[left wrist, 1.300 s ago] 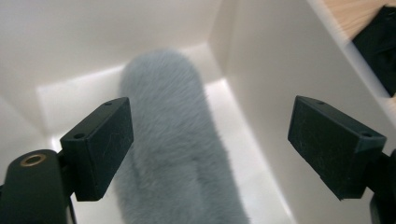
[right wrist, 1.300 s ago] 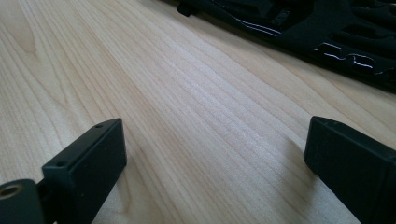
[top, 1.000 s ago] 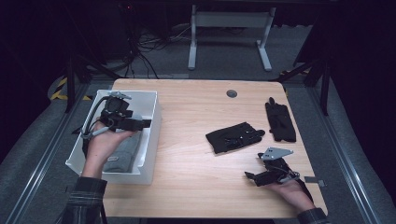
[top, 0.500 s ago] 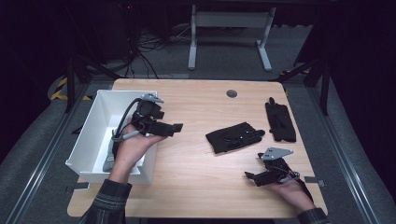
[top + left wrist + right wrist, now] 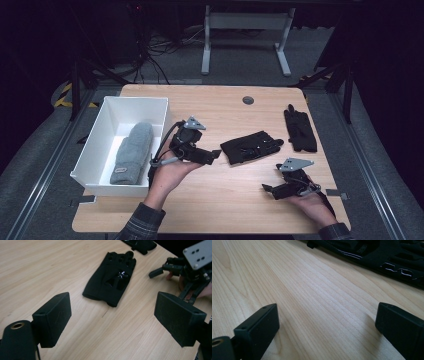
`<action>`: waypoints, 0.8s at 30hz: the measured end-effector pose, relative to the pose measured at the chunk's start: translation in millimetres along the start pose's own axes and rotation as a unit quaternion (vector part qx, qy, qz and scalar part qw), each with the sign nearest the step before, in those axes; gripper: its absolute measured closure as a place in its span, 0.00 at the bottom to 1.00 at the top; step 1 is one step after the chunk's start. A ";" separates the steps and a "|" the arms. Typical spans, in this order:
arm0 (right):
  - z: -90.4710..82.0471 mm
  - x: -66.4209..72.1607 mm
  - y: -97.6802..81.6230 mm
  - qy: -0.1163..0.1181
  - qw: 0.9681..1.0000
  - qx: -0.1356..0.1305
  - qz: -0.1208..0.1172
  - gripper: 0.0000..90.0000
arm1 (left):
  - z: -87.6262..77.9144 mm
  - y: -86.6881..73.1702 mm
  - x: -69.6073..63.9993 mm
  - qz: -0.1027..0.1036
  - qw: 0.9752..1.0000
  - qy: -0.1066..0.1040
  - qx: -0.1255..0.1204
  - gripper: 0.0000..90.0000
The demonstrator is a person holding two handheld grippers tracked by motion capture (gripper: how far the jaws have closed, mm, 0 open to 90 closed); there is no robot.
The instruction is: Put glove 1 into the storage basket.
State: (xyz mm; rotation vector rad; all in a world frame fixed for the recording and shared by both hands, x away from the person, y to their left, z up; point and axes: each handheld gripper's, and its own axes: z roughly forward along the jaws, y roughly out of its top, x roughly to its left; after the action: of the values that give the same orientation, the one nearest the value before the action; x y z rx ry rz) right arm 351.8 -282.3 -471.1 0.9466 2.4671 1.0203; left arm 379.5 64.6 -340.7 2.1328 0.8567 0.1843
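A black fingerless glove (image 5: 250,146) lies flat at the table's middle. My left gripper (image 5: 214,154) hovers just left of it, open and empty. In the left gripper view the same glove (image 5: 110,280) lies ahead of the open left gripper (image 5: 116,315). A second black glove (image 5: 300,130) lies at the far right. A grey knitted mitten (image 5: 131,152) rests in the white bin (image 5: 100,135). My right gripper (image 5: 268,190) sits low near the front right, open and empty; the right gripper (image 5: 332,327) points at bare wood, with the middle glove (image 5: 374,255) beyond.
The white bin stands at the table's left edge. A round grommet (image 5: 248,100) sits in the tabletop near the far edge. The right hand's gripper (image 5: 190,265) appears at the upper right of the left gripper view. Bare wood lies between the two grippers.
My left gripper has moved right, from above the white bin out over the table toward the middle glove, uncovering the grey mitten in the bin. The right gripper stayed still.
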 end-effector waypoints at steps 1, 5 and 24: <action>0.0 0.0 0.0 0.000 1.000 0.000 0.000 0.06 | 2.7 -2.1 -1.0 0.007 1.000 0.000 0.002 0.17; 0.1 0.0 0.0 0.000 1.000 0.000 0.000 0.06 | 21.3 -18.7 -7.3 0.017 1.000 -0.006 0.012 0.17; -8.7 0.9 13.9 -0.007 1.000 0.004 -0.007 0.24 | 64.0 -100.4 -6.8 0.049 0.997 0.008 0.059 0.03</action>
State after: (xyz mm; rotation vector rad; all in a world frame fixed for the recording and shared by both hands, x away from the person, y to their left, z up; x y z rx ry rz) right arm 353.2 -278.8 -455.1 0.9344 2.4643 0.9960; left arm 348.2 63.7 -455.8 2.2883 0.7903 0.2054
